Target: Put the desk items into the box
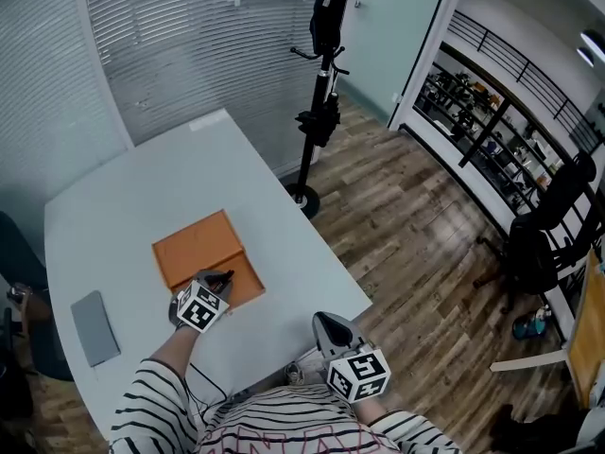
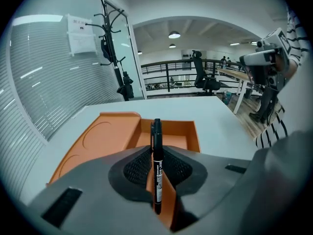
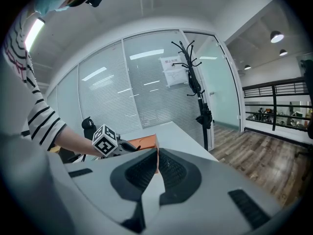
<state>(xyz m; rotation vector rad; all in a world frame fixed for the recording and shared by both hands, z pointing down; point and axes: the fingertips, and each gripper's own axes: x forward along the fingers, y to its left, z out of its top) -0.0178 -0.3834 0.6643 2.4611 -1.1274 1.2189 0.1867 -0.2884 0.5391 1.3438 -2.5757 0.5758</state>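
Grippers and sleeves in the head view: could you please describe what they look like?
The left gripper and right gripper both have grey, rounded bodies, and each carries a white cube printed with black square markers. In the gripper views the fingers are grey with black, mesh-textured pads. The person's sleeves are white with black stripes.

You wear a top point(image 1: 284, 414) with black and white stripes and some pink marks on the front. Its sleeves point(image 1: 142, 405) end before your wrists. Your left tool point(image 1: 219, 282) and right tool point(image 1: 324, 322) are both smooth and grey, with dark bumpy pads point(image 2: 137, 166) inside the jaws. Each tool has a white cube point(image 1: 198, 307) with black square marks. A thin dark cable point(image 1: 200, 378) runs by your left sleeve.
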